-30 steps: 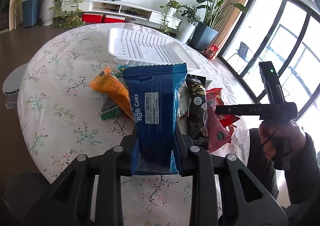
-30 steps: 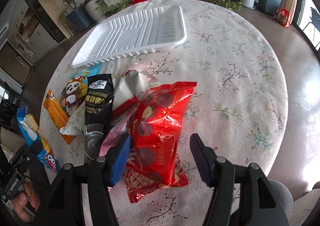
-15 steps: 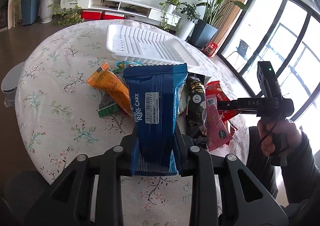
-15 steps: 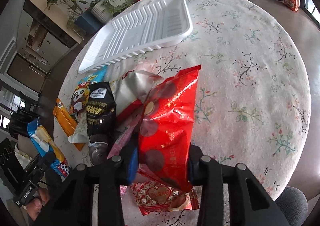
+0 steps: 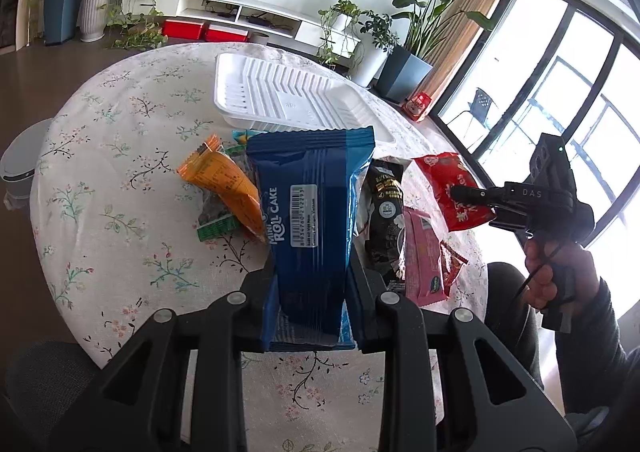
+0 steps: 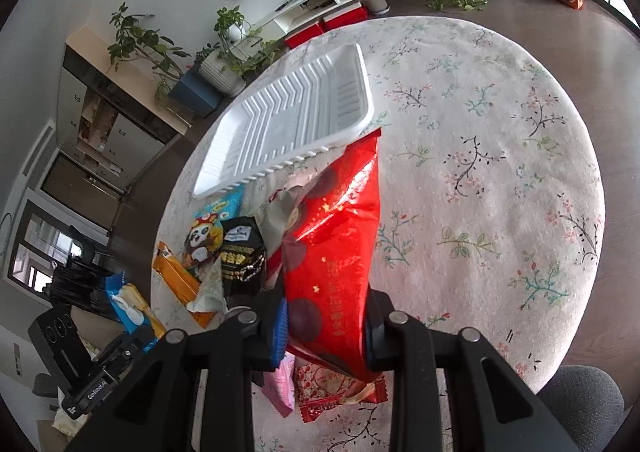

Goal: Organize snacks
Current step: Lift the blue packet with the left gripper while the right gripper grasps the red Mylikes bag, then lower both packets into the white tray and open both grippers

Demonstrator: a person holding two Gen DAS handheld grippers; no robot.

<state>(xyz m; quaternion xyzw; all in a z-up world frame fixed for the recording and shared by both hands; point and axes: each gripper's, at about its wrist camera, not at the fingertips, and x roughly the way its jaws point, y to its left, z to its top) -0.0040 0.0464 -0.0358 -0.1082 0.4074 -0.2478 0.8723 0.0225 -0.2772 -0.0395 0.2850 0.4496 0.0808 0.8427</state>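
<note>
Slippage worries us: the right tool [image 6: 324, 328], jaws just closing, pinches the glossy red bag [image 6: 336, 248] low; the left tool [image 5: 310, 292] clamps the blue cake pack [image 5: 308, 228]. Both packs hang short of the white tray [image 6: 296, 128] ahead.

Both tools are matte black plastic with forked, strutted frames and round silver screw heads along the arms. The right tool [image 6: 322, 326] has a blue pad on one finger. In the left wrist view its housing carries white "DAS" lettering, a small green light and a thin black cable, beside a dark grey sleeve [image 5: 596, 336]. The left tool [image 5: 310, 284] looks alike.
</note>
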